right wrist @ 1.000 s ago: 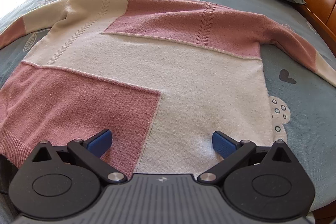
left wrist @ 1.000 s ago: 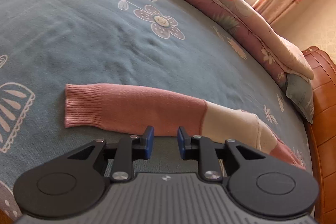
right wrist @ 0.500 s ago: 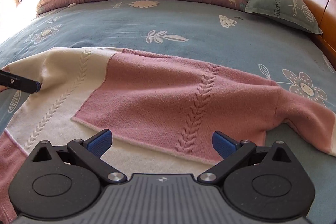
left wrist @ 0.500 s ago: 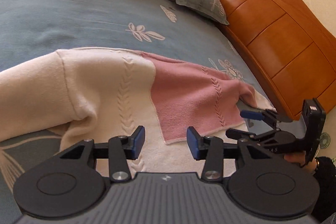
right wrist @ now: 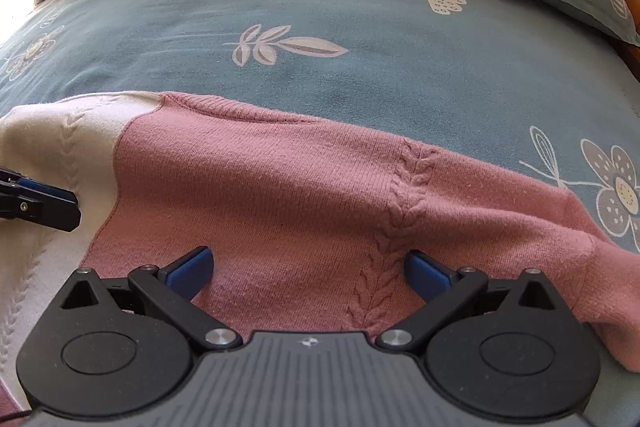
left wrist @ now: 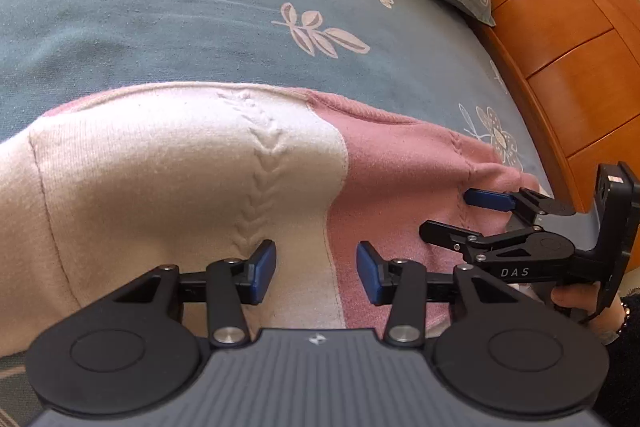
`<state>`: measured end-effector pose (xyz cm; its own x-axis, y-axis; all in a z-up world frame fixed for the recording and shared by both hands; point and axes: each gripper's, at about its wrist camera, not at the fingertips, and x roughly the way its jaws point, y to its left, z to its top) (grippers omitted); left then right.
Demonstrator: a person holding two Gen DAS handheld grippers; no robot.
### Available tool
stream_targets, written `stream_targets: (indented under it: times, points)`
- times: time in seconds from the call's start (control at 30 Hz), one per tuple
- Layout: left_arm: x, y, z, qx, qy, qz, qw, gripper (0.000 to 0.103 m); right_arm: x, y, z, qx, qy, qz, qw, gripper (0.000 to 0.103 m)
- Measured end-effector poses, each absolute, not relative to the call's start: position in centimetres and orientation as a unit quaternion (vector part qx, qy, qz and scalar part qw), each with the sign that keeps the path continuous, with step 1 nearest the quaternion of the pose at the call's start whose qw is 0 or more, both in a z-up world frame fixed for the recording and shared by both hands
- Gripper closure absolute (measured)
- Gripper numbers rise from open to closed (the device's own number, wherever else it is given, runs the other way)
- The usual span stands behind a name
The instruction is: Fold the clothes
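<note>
Sweater lies spread on the blue bedsheet, shoulder line flat, no fold visible in the part in view; hem and sleeve ends are out of frame, so the stage of folding can't be settled. Left gripper: jaws moderately apart, nothing between them, cream panel just ahead, cream-pink seam running through the gap. Right gripper: jaws wide apart, holding nothing, pink panel and its cable braid directly ahead and under them.
</note>
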<state>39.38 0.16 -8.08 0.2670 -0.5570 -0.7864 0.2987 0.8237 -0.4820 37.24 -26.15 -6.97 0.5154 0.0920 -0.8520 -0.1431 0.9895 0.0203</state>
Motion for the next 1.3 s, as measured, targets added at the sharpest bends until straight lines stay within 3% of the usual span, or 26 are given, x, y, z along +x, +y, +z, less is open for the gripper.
stream_targets:
  times: [0.27, 0.4, 0.53, 0.83, 1.03, 1.3]
  points:
    - [36.9, -1.5, -8.0, -0.088, 0.628, -0.255, 0.73, 0.052, 32.1, -28.2, -7.3, 0.086, 0.616, 0.027, 0.783, 0.0]
    - [37.4, -3.1, -6.1, -0.074, 0.64, -0.265, 0.717, 0.052, 29.5, -29.8, -7.4, 0.14, 0.639, 0.002, 0.756, 0.0]
    - [39.5, -5.9, -3.1, -0.044, 0.611, -0.272, 0.743, 0.052, 28.6, -31.8, -5.9, 0.172, 0.618, -0.003, 0.767, 0.0]
    - [44.1, -8.1, -0.6, -0.093, 0.586, -0.22, 0.774, 0.05, 35.2, -37.9, -2.8, 0.172, 0.558, 0.1, 0.806, 0.0]
    - [48.0, -6.8, -2.3, -0.08, 0.56, -0.179, 0.805, 0.05, 42.4, -38.9, -2.3, 0.103, 0.522, 0.138, 0.836, 0.0]
    - [51.9, -2.2, -5.0, -0.081, 0.567, -0.152, 0.806, 0.05, 49.5, -38.5, -4.6, 0.118, 0.514, 0.166, 0.833, 0.0]
